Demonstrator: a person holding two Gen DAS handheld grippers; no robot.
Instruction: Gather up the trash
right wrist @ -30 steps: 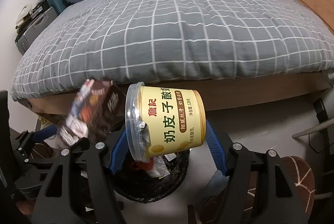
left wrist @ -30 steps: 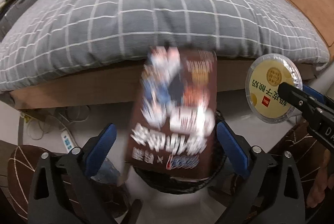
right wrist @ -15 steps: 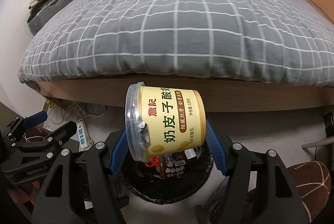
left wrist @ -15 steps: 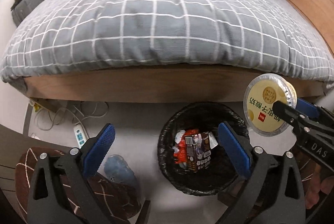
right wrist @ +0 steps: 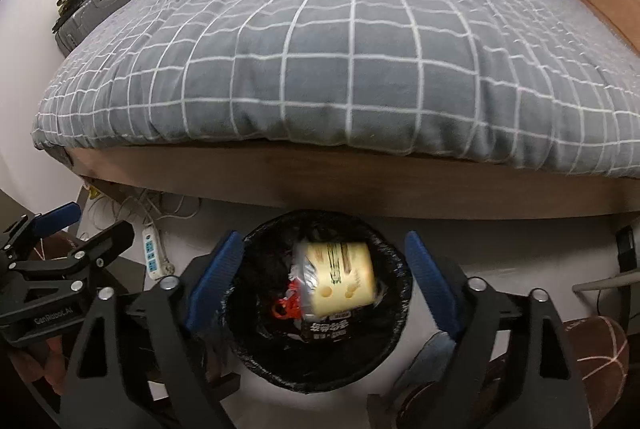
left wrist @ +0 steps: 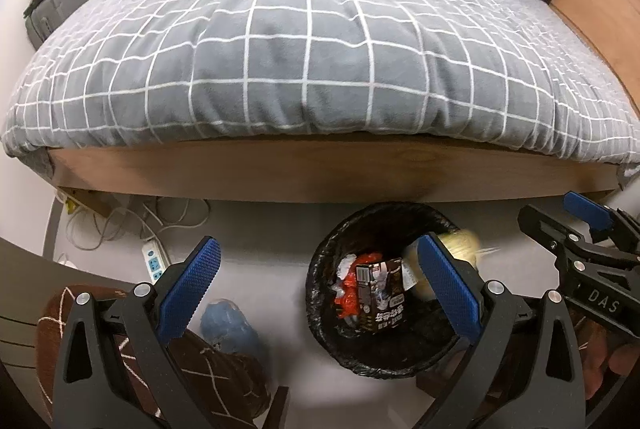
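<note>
- The right gripper stands spread wide, its jaws having just been opening, with nothing pressed between the blue pads; the left gripper is likewise released and empty.
- Only the right wrist view shows the yellow yogurt tub whole, blurred, on its side inside the black bin; in the left view it is a yellow smear behind a pad.
- The left view alone clearly shows the brown carton lying in the bin.
- Bare floor lies open around the bin; a power strip sits left.
- Beyond, the bed frame edge and checked duvet.
</note>
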